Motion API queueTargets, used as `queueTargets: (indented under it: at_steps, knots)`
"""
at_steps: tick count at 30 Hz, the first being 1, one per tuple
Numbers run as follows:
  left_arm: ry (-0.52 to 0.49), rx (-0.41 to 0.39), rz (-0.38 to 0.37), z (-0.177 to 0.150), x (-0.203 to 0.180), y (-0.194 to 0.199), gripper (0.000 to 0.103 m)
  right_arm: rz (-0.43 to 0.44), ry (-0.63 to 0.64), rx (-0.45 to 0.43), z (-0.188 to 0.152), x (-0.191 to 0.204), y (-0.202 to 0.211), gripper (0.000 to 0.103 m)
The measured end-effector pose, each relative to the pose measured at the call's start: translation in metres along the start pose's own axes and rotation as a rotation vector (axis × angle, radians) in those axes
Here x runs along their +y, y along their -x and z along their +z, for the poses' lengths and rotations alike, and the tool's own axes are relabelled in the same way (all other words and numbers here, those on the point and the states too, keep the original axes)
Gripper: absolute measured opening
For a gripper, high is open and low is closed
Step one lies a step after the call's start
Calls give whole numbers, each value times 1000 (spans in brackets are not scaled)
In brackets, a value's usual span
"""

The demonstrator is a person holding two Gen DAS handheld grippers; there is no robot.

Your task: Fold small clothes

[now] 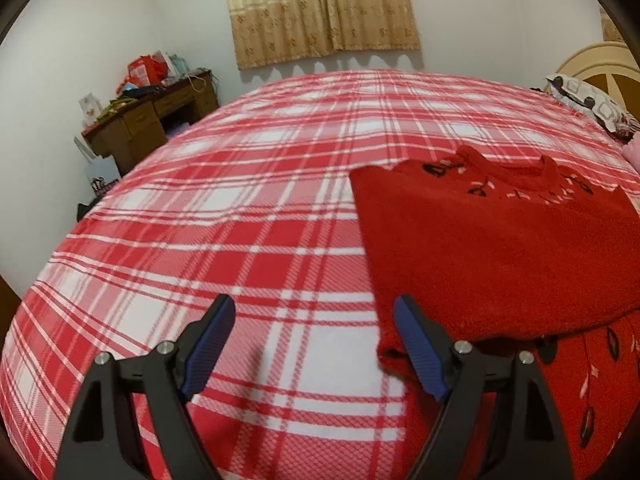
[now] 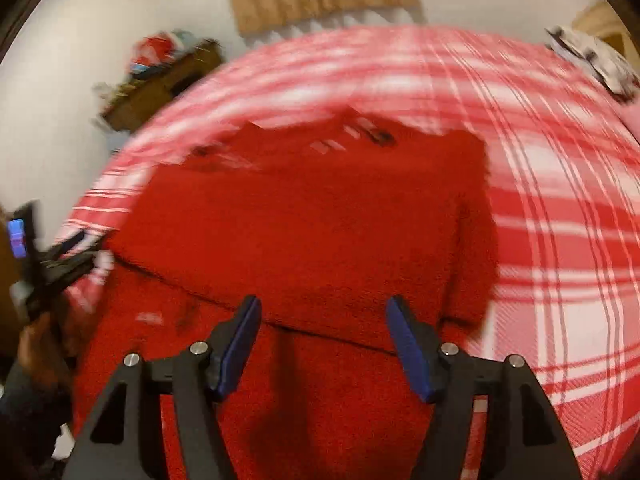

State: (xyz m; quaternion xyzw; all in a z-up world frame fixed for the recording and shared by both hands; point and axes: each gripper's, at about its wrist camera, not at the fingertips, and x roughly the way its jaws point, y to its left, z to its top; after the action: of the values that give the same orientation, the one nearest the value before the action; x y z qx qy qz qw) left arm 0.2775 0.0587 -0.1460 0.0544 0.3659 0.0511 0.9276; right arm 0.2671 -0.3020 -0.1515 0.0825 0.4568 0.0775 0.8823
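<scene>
A red knitted sweater [image 1: 500, 248] with dark and white marks near the collar lies flat on the plaid bedspread [image 1: 240, 208]. One layer of it lies over a lower part, with a fold edge running across. My left gripper [image 1: 314, 304] is open over the bedspread, its right finger [image 1: 420, 352] at the sweater's left corner, nothing between its pads. In the blurred right wrist view the sweater [image 2: 320, 220] fills the middle. My right gripper [image 2: 324, 302] hovers open above its near fold edge, holding nothing. The left gripper [image 2: 52, 256] shows at the sweater's left edge.
The red and white plaid bedspread covers the whole bed. A patterned pillow [image 1: 592, 100] and a cream headboard [image 1: 600, 64] are at the far right. A cluttered wooden desk [image 1: 152, 116] stands by the wall at the left, a beige curtain [image 1: 320, 8] behind.
</scene>
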Motion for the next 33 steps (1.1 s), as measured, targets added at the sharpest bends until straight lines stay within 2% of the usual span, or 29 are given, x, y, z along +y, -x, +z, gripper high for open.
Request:
queueTargets:
  at_steps: [2, 7, 9, 12, 16, 18, 20, 24, 33]
  knots:
    - [-11, -1, 0, -2, -3, 2, 84, 28, -19, -22, -2, -6, 2, 66]
    - [28, -2, -51, -10, 1, 15, 85, -20, 26, -32, -6, 5, 14, 66]
    - [63, 0, -89, -15, 5, 21, 95, -16, 29, -42, -9, 6, 22, 66]
    - [85, -24, -125, -25, 5, 35, 97, -48, 44, -70, -15, 9, 33, 66]
    - [62, -10, -166, -33, 0, 47, 97, -83, 49, -185, -26, 15, 61, 66]
    - [42, -10, -160, -38, -4, 54, 97, -84, 32, -215, -31, 17, 71, 73]
    - [20, -3, -155, -41, -8, 58, 97, -44, 22, -216, -37, 18, 74, 73]
    - [-8, -7, -148, -48, -12, 67, 97, -16, 27, -178, -48, 22, 72, 73]
    - [-18, -6, -166, -57, -13, 78, 97, -19, -11, -184, -66, 22, 74, 73]
